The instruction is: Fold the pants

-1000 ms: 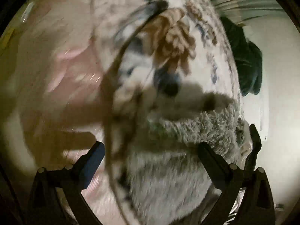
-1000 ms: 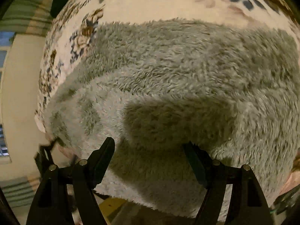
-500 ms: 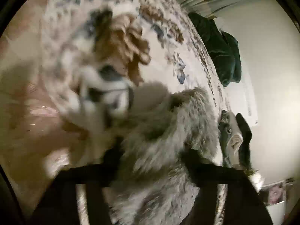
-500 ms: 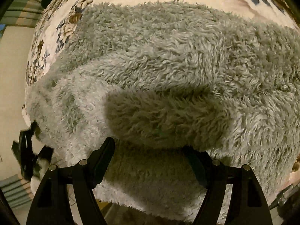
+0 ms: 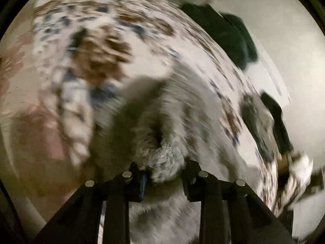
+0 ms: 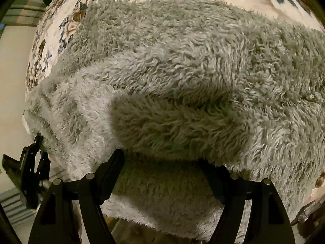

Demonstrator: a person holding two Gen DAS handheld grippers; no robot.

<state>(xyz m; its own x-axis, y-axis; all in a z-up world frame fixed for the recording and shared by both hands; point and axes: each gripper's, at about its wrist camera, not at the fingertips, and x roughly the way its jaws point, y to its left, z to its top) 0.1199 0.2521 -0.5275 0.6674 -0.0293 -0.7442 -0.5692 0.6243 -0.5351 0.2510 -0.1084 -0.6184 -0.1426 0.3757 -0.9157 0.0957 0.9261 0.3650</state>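
Pants (image 6: 182,77) lie spread on the floral bed (image 6: 67,20), one edge now bunched up vs a sec ago. Left gripper (image 5: 164,174), wide open before, is closing on that fleece edge, prob. gripped though blurry, so the fold's starting. Right gripper (image 6: 162,164) stays spread over the fleece, pinching nothing.

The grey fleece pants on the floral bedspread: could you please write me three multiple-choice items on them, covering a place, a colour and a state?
1. The fleece pants lie on:
A. floral bedspread
B. wooden table
C. tiled floor

2. The pants' colour:
A. red
B. grey
C. navy

3. The left gripper has between its closing jaws:
A. nothing
B. a hanger
C. a bunch of fleece

Answers: 1 A, flower print shows around the pants; 2 B, grey pile in both views; 3 C, fleece fills the narrow gap, while the right gripper stands wide.
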